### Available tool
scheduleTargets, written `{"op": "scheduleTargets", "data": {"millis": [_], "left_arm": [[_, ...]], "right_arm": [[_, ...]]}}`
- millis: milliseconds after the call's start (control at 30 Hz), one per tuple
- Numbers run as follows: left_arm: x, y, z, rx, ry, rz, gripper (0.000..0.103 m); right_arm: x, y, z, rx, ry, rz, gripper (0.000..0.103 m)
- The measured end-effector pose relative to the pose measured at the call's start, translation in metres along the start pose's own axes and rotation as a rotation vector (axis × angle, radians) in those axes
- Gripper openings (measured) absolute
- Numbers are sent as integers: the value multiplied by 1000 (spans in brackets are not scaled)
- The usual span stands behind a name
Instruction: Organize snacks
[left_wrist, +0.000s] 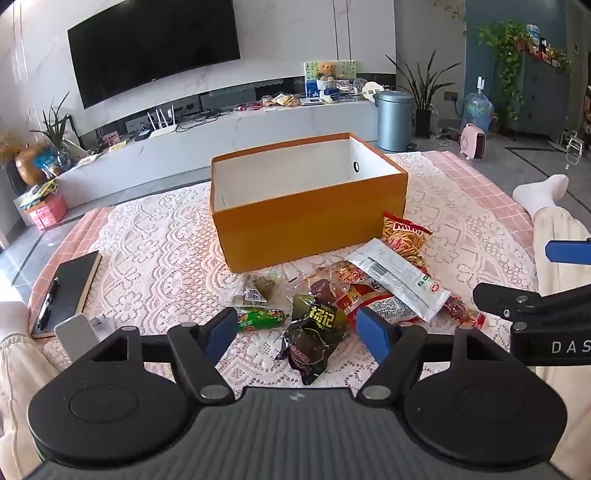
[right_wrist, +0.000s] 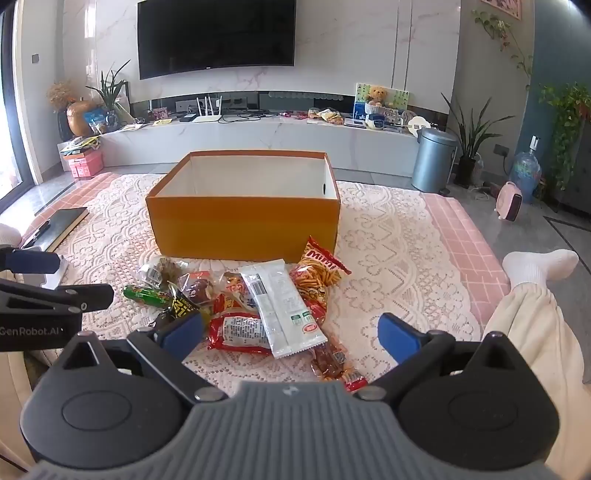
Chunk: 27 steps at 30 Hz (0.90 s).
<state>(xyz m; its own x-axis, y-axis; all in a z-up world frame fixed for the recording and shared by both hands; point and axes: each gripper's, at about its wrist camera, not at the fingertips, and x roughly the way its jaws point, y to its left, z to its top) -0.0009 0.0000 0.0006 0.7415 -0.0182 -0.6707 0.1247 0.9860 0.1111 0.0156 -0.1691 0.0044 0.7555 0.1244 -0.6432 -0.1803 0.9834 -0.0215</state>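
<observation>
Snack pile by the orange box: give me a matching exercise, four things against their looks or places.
Things:
1. orange box
2. long white packet
3. green sausage stick
4. Mimi snack bag

Descriptions:
A. orange-red bag, next to the box's near right corner
B. open-topped, nothing visible inside
C. left edge of the pile
D. lying on top of the red packets

Pairs: 1-B, 2-D, 3-C, 4-A

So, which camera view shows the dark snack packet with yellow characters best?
The left wrist view. There the dark packet lies whole and unobstructed between the open fingers of the left tool, its yellow print facing the camera. In the right wrist view only a corner of it shows, behind the right tool's finger.
</observation>
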Motion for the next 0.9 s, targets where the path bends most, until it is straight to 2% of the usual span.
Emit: {"op": "scheduleTargets", "data": {"millis": [133,167,300,900], "left_arm": [[-4,-6,-2,21,-19,-11,85],[0,-4,-3,4,-5,4,85],[3,-1,0,-14,11,-10,85],[2,2,0,-18,15,-2,84]], "right_arm": [[0,0,0,3,-1,3,99],[1,0,0,1,-1,4,99],[0,2,0,-10,-3,9,99],[2,2,-1,-22,-8,4,99]]}}
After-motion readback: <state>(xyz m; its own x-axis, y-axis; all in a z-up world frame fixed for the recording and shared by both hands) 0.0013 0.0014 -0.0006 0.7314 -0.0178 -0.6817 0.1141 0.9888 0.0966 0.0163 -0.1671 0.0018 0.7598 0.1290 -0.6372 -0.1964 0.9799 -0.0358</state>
